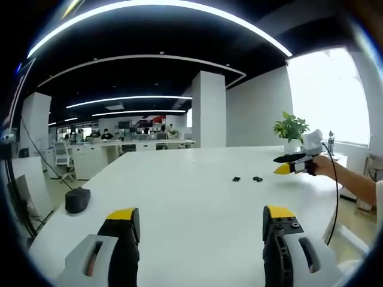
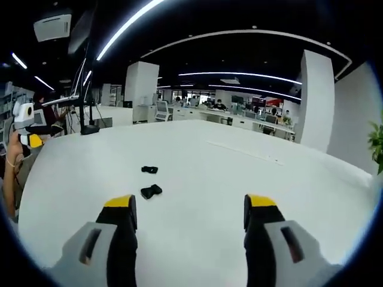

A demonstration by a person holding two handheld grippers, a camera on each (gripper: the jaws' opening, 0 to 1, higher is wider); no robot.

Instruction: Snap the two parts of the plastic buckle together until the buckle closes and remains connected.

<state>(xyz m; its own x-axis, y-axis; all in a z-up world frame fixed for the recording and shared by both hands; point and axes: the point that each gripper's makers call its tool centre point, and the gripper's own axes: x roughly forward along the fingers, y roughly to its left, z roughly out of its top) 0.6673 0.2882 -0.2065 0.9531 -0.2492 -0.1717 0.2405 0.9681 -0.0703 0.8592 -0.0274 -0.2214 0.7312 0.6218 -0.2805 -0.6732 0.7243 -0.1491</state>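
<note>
In the left gripper view the left gripper (image 1: 200, 224) stands nearest, its two yellow-tipped jaws wide apart with nothing between them, over the near edge of the white bench (image 1: 179, 197). Further in, toward the middle of the bench, lie the two buckle parts: one small black piece (image 1: 236, 179) and a second one (image 1: 257, 179) just beside it, apart and not joined. Behind them, at the right edge, the right gripper (image 1: 287, 166) comes in, held by a person's hand (image 1: 323, 165). A small potted plant (image 1: 291, 128) stands at the far right corner, and a dark round object (image 1: 77, 200) rests near the left edge.

In the right gripper view the right gripper (image 2: 188, 215) has also its jaws open and empty. Just ahead lies the nearer buckle part (image 2: 151, 191), and a little further the other part (image 2: 149, 170), both on bare bench surface (image 2: 239, 179). At the far left edge the left gripper (image 2: 29, 139) appears.

I judge that the task is at its very start: the approach step, with no part picked up yet. The next move calls for each gripper to go down to one part, close on it by its body so the mating end stays free, then line up both ends before pressing them together.
</note>
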